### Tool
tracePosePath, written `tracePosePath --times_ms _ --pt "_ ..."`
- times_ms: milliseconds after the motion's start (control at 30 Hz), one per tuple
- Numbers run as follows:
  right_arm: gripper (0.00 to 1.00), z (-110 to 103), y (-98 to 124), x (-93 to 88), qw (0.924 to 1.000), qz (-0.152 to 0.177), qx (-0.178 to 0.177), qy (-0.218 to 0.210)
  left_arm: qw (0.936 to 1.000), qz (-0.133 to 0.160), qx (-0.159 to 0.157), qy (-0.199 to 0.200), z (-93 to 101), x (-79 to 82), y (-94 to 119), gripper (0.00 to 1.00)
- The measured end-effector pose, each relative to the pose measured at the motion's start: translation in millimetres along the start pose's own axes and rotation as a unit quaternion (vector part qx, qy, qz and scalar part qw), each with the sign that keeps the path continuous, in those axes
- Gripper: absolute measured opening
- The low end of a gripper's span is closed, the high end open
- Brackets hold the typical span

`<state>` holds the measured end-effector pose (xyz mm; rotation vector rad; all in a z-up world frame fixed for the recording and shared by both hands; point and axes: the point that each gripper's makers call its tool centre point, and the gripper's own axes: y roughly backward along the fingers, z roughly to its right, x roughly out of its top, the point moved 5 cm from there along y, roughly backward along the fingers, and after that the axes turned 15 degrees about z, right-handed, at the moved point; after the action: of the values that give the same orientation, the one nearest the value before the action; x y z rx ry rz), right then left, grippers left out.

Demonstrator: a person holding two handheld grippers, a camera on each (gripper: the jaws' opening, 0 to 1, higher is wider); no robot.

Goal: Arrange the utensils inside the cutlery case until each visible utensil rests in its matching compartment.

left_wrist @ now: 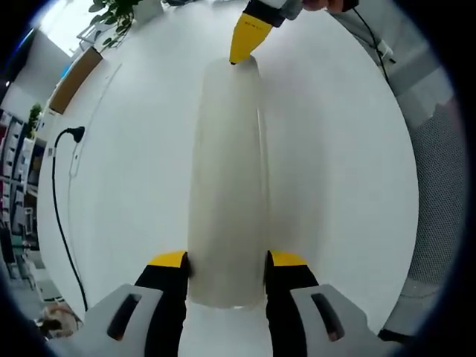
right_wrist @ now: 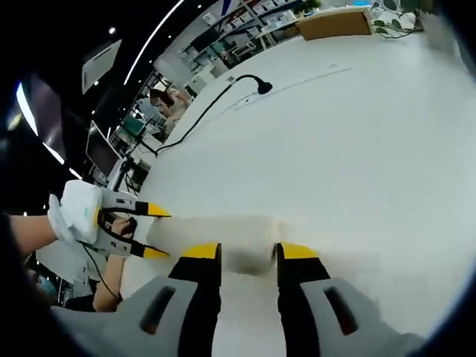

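Cutlery case (left_wrist: 227, 186): long, translucent white, closed, lying flat on white table (left_wrist: 126, 171). Contents not visible through the frosted lid. In left gripper view, runs lengthwise away from camera, roughly mid-table. In right gripper view, same cutlery case (right_wrist: 216, 234) lies crosswise, just past the jaws.

Left gripper (left_wrist: 227, 262): yellow-tipped black jaws parted about case-width, one on each side of the near end, touching or nearly touching its sides. Firm clamp or not: cannot tell. Seen from the side in right gripper view as left gripper (right_wrist: 149, 232), held by gloved hand (right_wrist: 71, 212), tips at the case's end.

Right gripper (right_wrist: 249, 253): jaws parted, straddling the opposite end of the case, pads just beside its walls; contact unclear. In left gripper view, one yellow tip of right gripper (left_wrist: 245, 41) meets the far end of the case.

Black cable with plug (left_wrist: 71, 137) on table, well left of case. Wooden board (left_wrist: 74, 78) and plant (left_wrist: 111, 15) at far table edge. Shelving and monitors (right_wrist: 100, 152) beyond table.
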<state>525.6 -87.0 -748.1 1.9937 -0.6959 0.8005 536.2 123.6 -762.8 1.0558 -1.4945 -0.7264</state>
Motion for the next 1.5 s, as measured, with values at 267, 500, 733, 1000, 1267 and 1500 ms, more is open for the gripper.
tracePosePath --times_ms 267,500,733,1000,1267,1500 --pt "0.19 -7 2 -3.5 0.9999 0.01 0.0 -0.006 0.9998 -0.002 0.003 0.017 0.4 -2.1 0 0.42" --pt "0.2 -8 -1 -2.9 0.9978 0.037 0.015 0.054 0.9998 0.002 0.001 0.017 1.2 -2.6 1 0.42" --pt "0.12 3 10 2.4 0.9951 0.076 -0.008 -0.063 0.9999 0.005 0.002 0.013 2.0 -2.3 1 0.42" --pt "0.12 4 5 -17.3 0.9718 0.059 0.022 -0.227 1.0 -0.005 0.0 0.003 3.8 0.5 1 0.41" --pt "0.11 5 1 -19.9 0.9669 0.056 0.043 -0.245 0.9996 0.0 -0.017 0.022 0.3 -1.2 -1 0.41" --pt "0.08 4 -2 -19.3 0.9732 0.047 0.054 -0.219 0.9985 -0.04 -0.024 0.03 5.3 4.7 -3 0.4"
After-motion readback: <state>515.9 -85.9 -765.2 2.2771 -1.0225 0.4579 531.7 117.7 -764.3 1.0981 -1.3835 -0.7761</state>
